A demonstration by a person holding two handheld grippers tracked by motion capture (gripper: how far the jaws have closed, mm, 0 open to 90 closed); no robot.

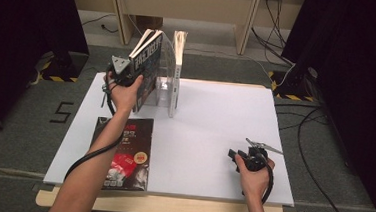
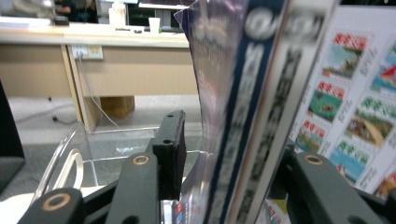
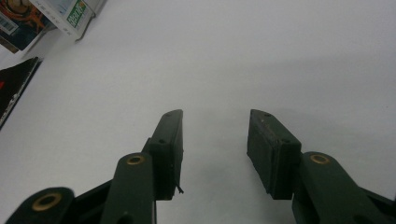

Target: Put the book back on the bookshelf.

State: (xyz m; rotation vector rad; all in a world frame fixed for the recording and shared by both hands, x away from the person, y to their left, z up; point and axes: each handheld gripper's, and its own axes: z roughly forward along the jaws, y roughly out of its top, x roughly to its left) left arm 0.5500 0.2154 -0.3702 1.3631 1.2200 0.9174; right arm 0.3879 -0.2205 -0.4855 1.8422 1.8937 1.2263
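While the person's forearms are coming in from the six o'clock edge of the high view, the right claw is resting low over the white table at about four o'clock, its jaws standing apart with nothing but bare table between them, as the right gripper view is also showing. Lying flat near the seven o'clock corner of the table is a dark magazine with red print on its cover, just beside the left forearm.

Farther off, toward eleven o'clock, the left claw is reaching up to a dark-covered book that is standing on edge, tilted, inside a clear acrylic rack at the far edge of the table. In the left gripper view the book's blurred spine is sitting between the two jaws; the left jaw is standing clear of the cover with a visible gap, so the claw is apart around the book rather than clamped on it. Whether the other jaw is touching the book I cannot tell.

Just to the one o'clock side of that book, in the same rack, a thin white book is standing upright, apart from the dark one. Beyond the table, at twelve o'clock, the legs of a pale wooden desk are showing on the grey floor
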